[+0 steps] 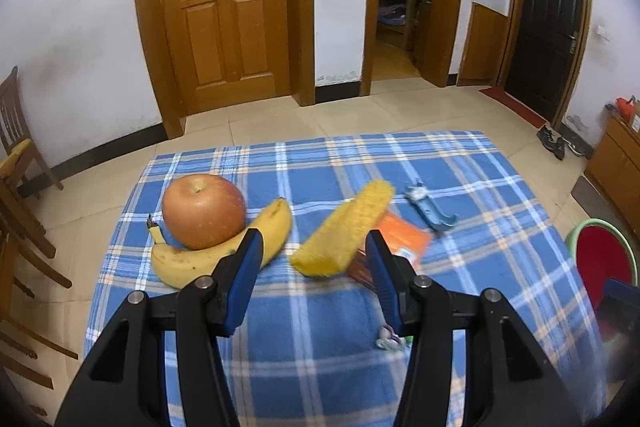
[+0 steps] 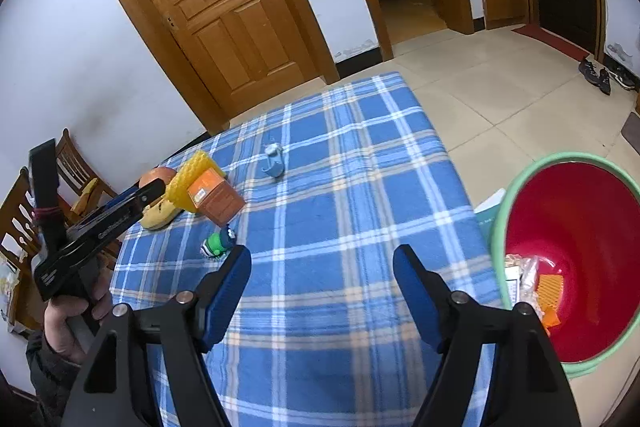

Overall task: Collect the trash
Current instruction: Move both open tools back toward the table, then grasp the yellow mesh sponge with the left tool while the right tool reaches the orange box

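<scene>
From your left wrist camera you look down on a plaid cloth point(image 1: 320, 307) holding one apple point(image 1: 203, 211), one banana point(image 1: 224, 247) curled against its near side, one yellow sponge point(image 1: 344, 231), one orange box point(image 1: 400, 247) partly under the sponge, one blue wrapper point(image 1: 430, 209) beyond it, and one small crumpled scrap point(image 1: 388, 341) near your right finger. Your left gripper point(image 1: 316, 243) tilts down toward the sponge; its jaws stand about half open and grip nothing, the sponge lying past the tips. At the right edge one red bin point(image 1: 600, 251) shows beside the table. From your right wrist camera you count the same sponge point(image 2: 188, 183), box point(image 2: 218, 199), blue wrapper point(image 2: 274, 161), one green-and-white scrap point(image 2: 218, 245), plus the apple point(image 2: 158, 175) and banana point(image 2: 160, 217) half hidden behind your left gripper point(image 2: 154, 193), which your hand point(image 2: 72, 323) holds angled toward them. Your right gripper point(image 2: 322, 255) points down over bare cloth point(image 2: 340, 187), jaws wide apart and empty. The bin point(image 2: 576, 259) stands on the floor just right of the table, with several wrappers lying in its bottom.
</scene>
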`<state>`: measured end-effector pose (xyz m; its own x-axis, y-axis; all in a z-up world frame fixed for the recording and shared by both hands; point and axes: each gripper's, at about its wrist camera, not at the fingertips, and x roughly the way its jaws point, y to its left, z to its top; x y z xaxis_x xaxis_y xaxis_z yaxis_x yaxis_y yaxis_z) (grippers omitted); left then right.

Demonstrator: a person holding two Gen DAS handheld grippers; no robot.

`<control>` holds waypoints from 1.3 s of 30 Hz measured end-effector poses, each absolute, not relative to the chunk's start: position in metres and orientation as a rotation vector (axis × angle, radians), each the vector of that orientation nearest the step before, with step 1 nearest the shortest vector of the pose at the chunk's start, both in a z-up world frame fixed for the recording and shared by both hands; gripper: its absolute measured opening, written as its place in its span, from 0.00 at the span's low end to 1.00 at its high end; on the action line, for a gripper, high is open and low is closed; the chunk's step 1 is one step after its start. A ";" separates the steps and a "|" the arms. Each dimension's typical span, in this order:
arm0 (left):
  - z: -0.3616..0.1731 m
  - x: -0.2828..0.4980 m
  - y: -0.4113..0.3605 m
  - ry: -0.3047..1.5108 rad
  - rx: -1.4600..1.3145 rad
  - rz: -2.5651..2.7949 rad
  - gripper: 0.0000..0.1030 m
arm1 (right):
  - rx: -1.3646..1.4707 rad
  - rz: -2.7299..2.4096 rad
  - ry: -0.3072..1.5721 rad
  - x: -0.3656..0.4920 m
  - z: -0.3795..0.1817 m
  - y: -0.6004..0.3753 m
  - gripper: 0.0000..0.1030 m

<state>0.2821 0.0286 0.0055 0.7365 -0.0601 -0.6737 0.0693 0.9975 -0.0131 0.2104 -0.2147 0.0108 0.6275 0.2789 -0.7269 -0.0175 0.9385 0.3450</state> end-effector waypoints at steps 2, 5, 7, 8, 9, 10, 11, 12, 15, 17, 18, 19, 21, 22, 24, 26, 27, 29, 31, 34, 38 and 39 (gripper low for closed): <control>0.000 0.288 0.032 0.752 0.013 -0.067 0.52 | 0.321 0.179 0.883 0.215 0.010 -0.210 0.74; -0.010 0.297 0.033 0.775 0.011 -0.070 0.52 | 0.326 0.186 0.888 0.220 0.009 -0.205 0.74; -0.017 0.301 0.032 0.792 0.003 -0.080 0.51 | 0.328 0.190 0.890 0.222 0.007 -0.202 0.74; -0.020 0.302 0.033 0.799 -0.002 -0.084 0.46 | 0.330 0.193 0.892 0.223 0.006 -0.201 0.74; -0.023 0.304 0.033 0.805 -0.006 -0.089 0.40 | 0.331 0.196 0.894 0.223 0.006 -0.200 0.74; -0.025 0.305 0.034 0.812 -0.012 -0.096 0.30 | 0.330 0.198 0.897 0.224 0.005 -0.197 0.74; -0.027 0.307 0.034 0.819 -0.023 -0.105 0.21 | 0.328 0.200 0.900 0.225 0.004 -0.195 0.74; -0.028 0.307 0.036 0.825 -0.039 -0.113 0.17 | 0.326 0.202 0.902 0.225 0.004 -0.194 0.74; -0.029 0.306 0.041 0.824 -0.063 -0.121 0.05 | 0.323 0.206 0.904 0.227 0.003 -0.190 0.74; -0.027 0.302 0.044 0.816 -0.069 -0.124 0.02 | 0.322 0.208 0.907 0.229 0.002 -0.186 0.74; -0.025 0.300 0.045 0.811 -0.073 -0.127 0.02 | 0.321 0.209 0.909 0.230 0.002 -0.184 0.74; -0.024 0.298 0.047 0.807 -0.077 -0.129 0.00 | 0.319 0.211 0.911 0.231 0.001 -0.183 0.74; -0.020 0.292 0.049 0.797 -0.087 -0.133 0.00 | 0.315 0.216 0.917 0.233 -0.001 -0.179 0.74; -0.017 0.288 0.051 0.791 -0.095 -0.135 0.00 | 0.313 0.219 0.920 0.234 -0.002 -0.177 0.74; -0.012 0.280 0.056 0.778 -0.112 -0.139 0.00 | 0.308 0.224 0.925 0.237 -0.004 -0.173 0.74; -0.007 0.271 0.062 0.758 -0.136 -0.138 0.00 | 0.298 0.233 0.929 0.243 -0.006 -0.165 0.74; -0.005 0.268 0.063 0.750 -0.143 -0.136 0.00 | 0.294 0.236 0.929 0.244 -0.007 -0.163 0.74; 0.001 0.260 0.070 0.732 -0.164 -0.115 0.00 | 0.280 0.250 0.926 0.251 -0.007 -0.155 0.74; 0.002 0.254 0.077 0.721 -0.183 -0.096 0.00 | 0.271 0.268 0.922 0.258 -0.007 -0.147 0.74; 0.001 0.247 0.086 0.706 -0.206 -0.068 0.00 | 0.252 0.292 0.920 0.268 -0.010 -0.132 0.74; -0.003 0.246 0.094 0.703 -0.228 -0.059 0.00 | 0.208 0.321 0.932 0.281 -0.015 -0.111 0.74; -0.005 0.246 0.097 0.702 -0.233 -0.058 0.00 | 0.197 0.324 0.932 0.283 -0.016 -0.107 0.74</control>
<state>0.2460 0.0965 -0.0049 0.7632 -0.1307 -0.6328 -0.0253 0.9725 -0.2314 0.2830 -0.1075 -0.0156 0.5531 0.3561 -0.7531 -0.1877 0.9341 0.3038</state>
